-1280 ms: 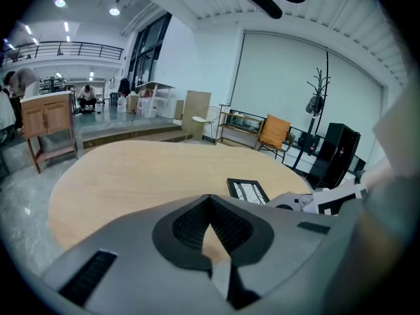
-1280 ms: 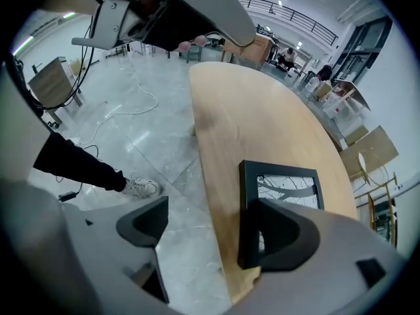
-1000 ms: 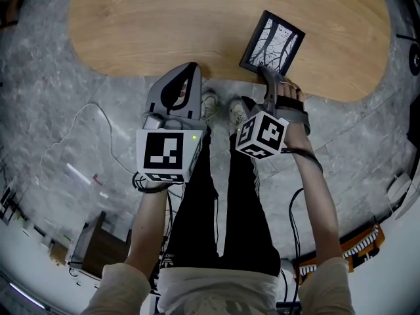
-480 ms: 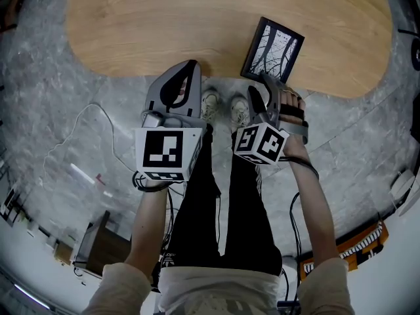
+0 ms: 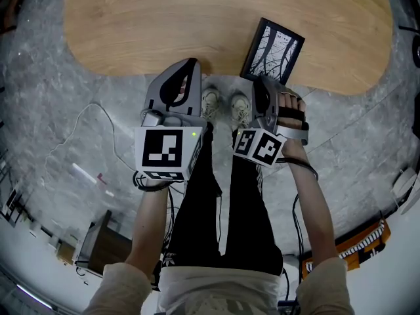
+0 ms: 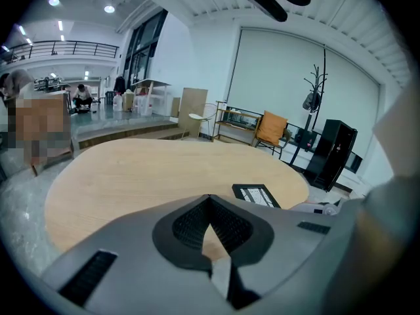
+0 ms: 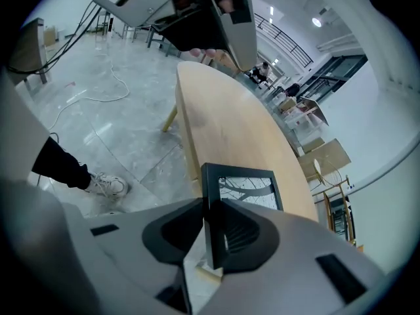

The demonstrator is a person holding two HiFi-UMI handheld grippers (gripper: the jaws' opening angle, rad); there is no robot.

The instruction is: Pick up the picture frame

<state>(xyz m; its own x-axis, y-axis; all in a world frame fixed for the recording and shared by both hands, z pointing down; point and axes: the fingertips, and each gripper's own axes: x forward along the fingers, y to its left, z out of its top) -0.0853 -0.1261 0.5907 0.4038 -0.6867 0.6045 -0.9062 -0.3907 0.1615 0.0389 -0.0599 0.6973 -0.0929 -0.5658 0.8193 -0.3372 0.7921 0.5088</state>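
**op_asks:** Frame pickup, how's my hold looking? And what's this thing going to feel like coming up?

**reply:** Your right gripper (image 7: 209, 205) has its jaws clamped on the picture frame (image 5: 272, 50), biting the dark border on the side nearest you. The frame sits at the near edge of the table (image 5: 164, 25), toward the right end, turned a bit askew to that edge. Your left gripper (image 6: 210, 199) is pinched closed on nothing, hanging off the near edge over the floor, so it's not helping.

**op_asks:** What am I actually holding, though?

**reply:** A thin black rectangular border around a black-and-white print of bare branches. It looks flat and slim.

My guess on handling: stiff and light, so weight won't be your problem. The border looks smooth, so it may be slippery, and if there's glass over the print it's fragile, though I can't tell from here. You've got it by one edge only, so the far end will probably want to sag or swivel in the jaws when you lift. I'd keep the pads on the border rather than the print face, and bring it up slowly and level.
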